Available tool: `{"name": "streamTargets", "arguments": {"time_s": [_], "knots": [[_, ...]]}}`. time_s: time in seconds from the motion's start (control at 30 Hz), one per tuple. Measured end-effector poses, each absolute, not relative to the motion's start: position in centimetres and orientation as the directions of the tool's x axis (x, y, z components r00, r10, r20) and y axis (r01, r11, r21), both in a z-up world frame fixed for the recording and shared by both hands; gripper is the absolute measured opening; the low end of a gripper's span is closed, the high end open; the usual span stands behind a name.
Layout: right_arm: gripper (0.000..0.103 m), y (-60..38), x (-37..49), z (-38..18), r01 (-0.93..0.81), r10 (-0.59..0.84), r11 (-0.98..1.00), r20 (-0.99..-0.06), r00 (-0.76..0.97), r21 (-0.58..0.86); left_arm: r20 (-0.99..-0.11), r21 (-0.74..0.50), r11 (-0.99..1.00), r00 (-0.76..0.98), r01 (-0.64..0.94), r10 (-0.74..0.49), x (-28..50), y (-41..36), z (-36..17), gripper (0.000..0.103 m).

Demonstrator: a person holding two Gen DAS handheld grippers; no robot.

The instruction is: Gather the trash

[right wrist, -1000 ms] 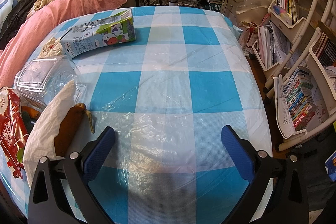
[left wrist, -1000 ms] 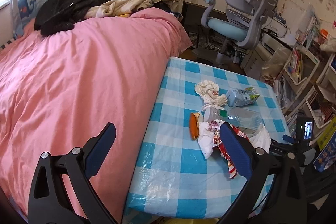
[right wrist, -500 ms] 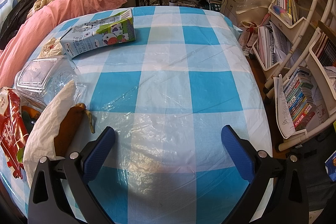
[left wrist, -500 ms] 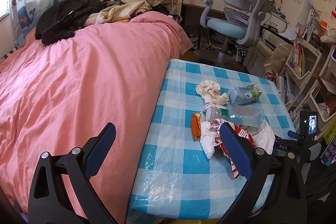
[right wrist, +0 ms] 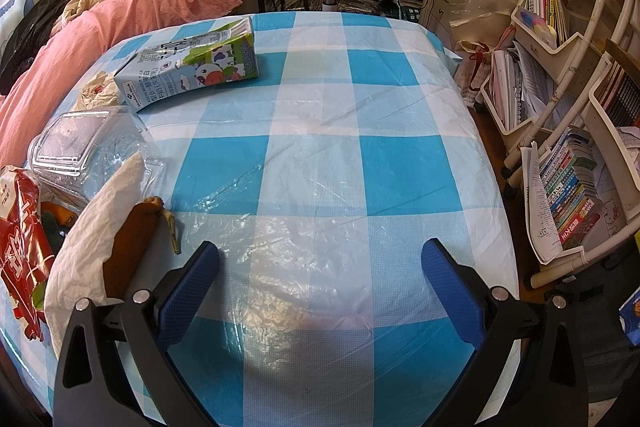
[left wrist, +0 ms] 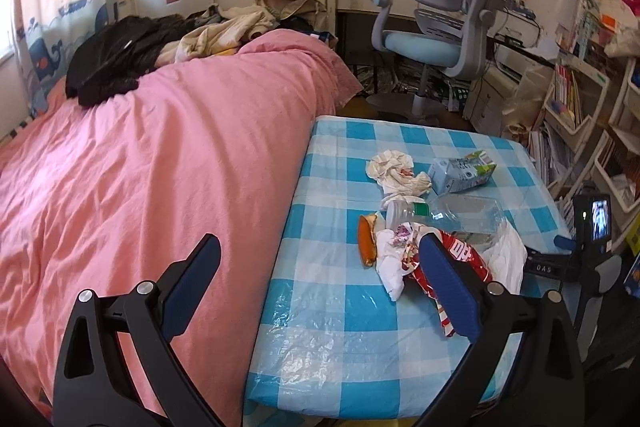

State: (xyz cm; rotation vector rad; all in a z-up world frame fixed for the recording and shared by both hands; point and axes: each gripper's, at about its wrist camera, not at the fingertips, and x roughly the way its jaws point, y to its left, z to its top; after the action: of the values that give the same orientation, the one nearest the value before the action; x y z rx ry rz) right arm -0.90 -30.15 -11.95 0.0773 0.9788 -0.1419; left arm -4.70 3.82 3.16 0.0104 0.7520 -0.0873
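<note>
Trash lies on a blue-and-white checked table (left wrist: 332, 327) (right wrist: 320, 163). There is a milk carton (left wrist: 460, 171) (right wrist: 192, 63), a clear plastic container (left wrist: 460, 213) (right wrist: 84, 151), crumpled tissue (left wrist: 394, 171), a red snack wrapper (left wrist: 464, 259) (right wrist: 20, 231), a white napkin (right wrist: 92, 239) and an orange-brown peel (left wrist: 366, 241) (right wrist: 128, 243). My left gripper (left wrist: 320, 291) is open and empty, held above the table's near left edge beside the bed. My right gripper (right wrist: 320, 291) is open and empty above the table's near side, right of the pile.
A bed with a pink duvet (left wrist: 140, 167) adjoins the table's left side, with clothes piled at its far end. A grey-blue desk chair (left wrist: 440, 39) stands beyond the table. White shelves of books (right wrist: 560, 155) line the right. A small camera on a mount (left wrist: 592, 223) stands at the table's right edge.
The left gripper has drawn back and up a little, so the table and trash sit slightly lower in its view. The right gripper has not moved. Both stay open.
</note>
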Motion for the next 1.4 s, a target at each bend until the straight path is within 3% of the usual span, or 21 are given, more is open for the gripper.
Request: {"name": "streamTargets", "arguments": {"time_s": [0.6, 0.87, 1.1, 1.4], "knots": [[0.097, -30.2, -1.0, -12.0, 0.154, -0.085, 0.988, -0.831, 0.550, 0.001, -0.675, -0.009, 0.995, 0.733, 0.097, -0.078, -4.7, 3.8, 3.1, 0.096], [0.097, -30.2, -1.0, -12.0, 0.154, -0.085, 0.988, -0.831, 0.550, 0.001, -0.713, -0.080, 0.997, 0.697, 0.019, -0.071, -2.8, 6.2, 2.0, 0.096], [0.097, -30.2, -0.9, -12.0, 0.154, -0.085, 0.988, -0.831, 0.549, 0.001, -0.743, -0.040, 0.999, 0.668, 0.023, -0.045, -2.0, 4.9, 0.5, 0.096], [0.097, -30.2, -0.9, -12.0, 0.154, -0.085, 0.988, -0.831, 0.549, 0.001, -0.788, -0.074, 0.997, 0.611, 0.027, -0.075, -0.7, 4.5, -1.9, 0.096]]}}
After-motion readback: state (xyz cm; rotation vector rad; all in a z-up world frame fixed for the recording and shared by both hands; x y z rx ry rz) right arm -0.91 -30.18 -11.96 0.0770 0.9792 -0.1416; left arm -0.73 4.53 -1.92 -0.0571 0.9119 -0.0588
